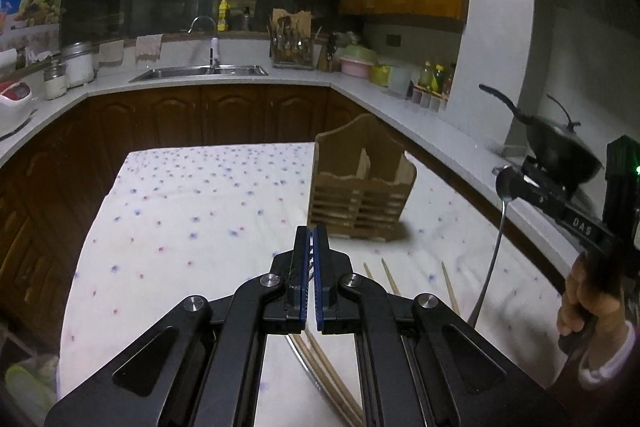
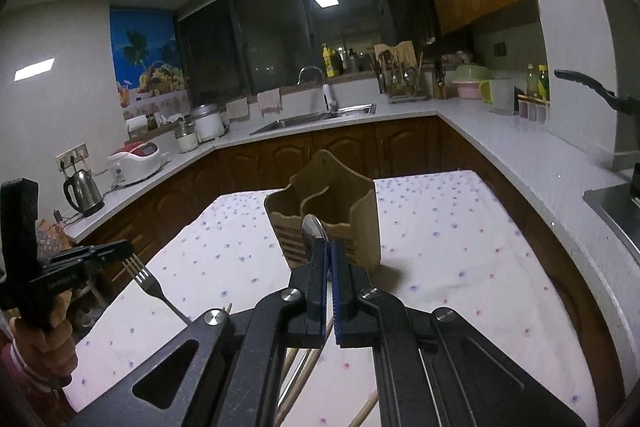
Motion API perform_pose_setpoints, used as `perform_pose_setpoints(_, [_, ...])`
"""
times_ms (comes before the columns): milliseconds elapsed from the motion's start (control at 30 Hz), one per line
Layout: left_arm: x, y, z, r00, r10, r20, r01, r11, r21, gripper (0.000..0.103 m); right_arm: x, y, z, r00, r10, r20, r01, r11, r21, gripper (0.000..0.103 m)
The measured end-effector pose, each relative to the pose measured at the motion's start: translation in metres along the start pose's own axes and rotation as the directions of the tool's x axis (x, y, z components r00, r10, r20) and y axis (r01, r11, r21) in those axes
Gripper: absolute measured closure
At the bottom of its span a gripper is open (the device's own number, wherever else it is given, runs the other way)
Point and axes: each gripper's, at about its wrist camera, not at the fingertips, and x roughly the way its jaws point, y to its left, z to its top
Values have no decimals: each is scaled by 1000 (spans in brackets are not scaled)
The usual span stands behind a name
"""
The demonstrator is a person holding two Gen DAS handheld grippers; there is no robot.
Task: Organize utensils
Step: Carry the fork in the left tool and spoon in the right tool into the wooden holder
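With my left gripper [image 1: 311, 233] clamped on a fork [image 2: 146, 282] and my right gripper [image 2: 329, 247] on a spoon [image 1: 505, 183], the holder [image 1: 362, 187] at twelve o'clock looks empty, chopsticks [image 1: 390, 281] left on the cloth at six.

I'm in a home kitchen: a steel sink [image 2: 316, 121] under a dark window [image 2: 280, 39], wooden cabinets [image 1: 224, 113], a wok [image 1: 560, 147] at the stove, a kettle [image 2: 83, 191] and rice cooker [image 2: 134, 161] along the white counter [image 2: 500, 143].

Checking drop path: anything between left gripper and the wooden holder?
Nothing: left wrist view shows only bare flowered cloth between the left gripper and the wooden holder; chopsticks lie off to the side.
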Motion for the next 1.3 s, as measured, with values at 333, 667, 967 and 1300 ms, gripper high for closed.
perform_pose_setpoints(333, [3, 3, 29, 999, -17, 42, 18, 1000, -15, 102, 7, -8, 13, 999, -9, 32, 8, 1000, 17, 101])
perform_pose_setpoints(667, [21, -5, 90, 994, -26, 106, 25, 1000, 6, 102, 30, -23, 49, 994, -61, 91, 56, 997, 54, 101])
perform_pose_setpoints(967, [60, -17, 166, 984, -50, 174, 45, 998, 31, 102, 67, -27, 102, 971, -148, 186, 148, 989, 16, 101])
perform_pose_setpoints(1300, [145, -17, 160, 994, -48, 94, 50, 999, -10, 102, 122, -17, 103, 942, -238, 238, 268, 958, -102, 101])
